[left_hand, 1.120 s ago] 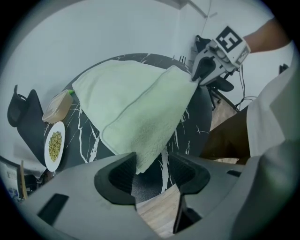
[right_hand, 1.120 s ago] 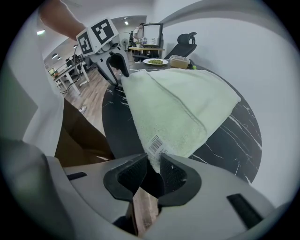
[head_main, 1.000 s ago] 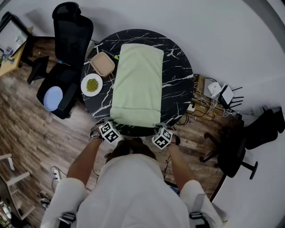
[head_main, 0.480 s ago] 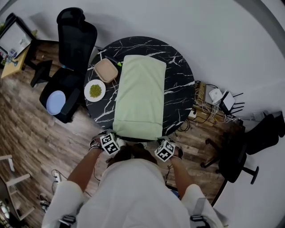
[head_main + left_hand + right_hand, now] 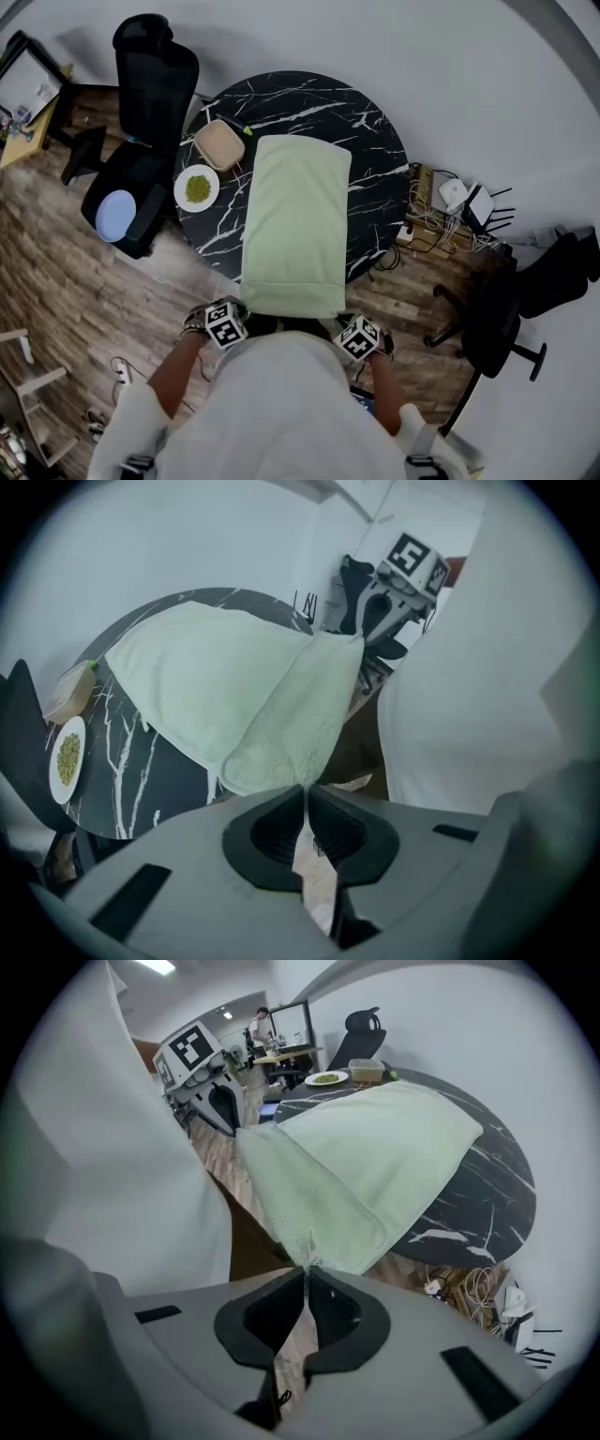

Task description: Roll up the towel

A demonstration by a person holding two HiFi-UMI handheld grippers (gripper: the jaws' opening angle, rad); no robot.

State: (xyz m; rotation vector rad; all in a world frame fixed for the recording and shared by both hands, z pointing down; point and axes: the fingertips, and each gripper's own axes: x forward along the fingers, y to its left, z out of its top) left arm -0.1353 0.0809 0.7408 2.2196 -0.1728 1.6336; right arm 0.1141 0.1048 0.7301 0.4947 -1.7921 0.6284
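1. The pale green towel (image 5: 295, 225) lies lengthwise on the round black marble table (image 5: 375, 178). Its far end is flat on the table, and its near end reaches past the table's near edge, held up off it.
2. My left gripper (image 5: 305, 794) has its jaws clamped together on the towel's near left corner, with the fabric pinched right at the pads.
3. My right gripper (image 5: 307, 1274) is the same: its jaws are closed on the near right corner, and a small tuft of cloth pokes up between them.
4. Both grippers sit just off the table's near edge, close to my body, with the towel's near hem spanning between them.
5. On the table left of the towel are a white plate of green food (image 5: 196, 187) and, farther back, a tan lidded box (image 5: 218, 144). Both are near the towel, not touching it.
6. A black office chair (image 5: 150, 84) stands left of the table, with a blue disc (image 5: 114, 212) on its seat.
7. On the floor right of the table lie a cable tangle (image 5: 427, 220) and white boxes (image 5: 464, 195).
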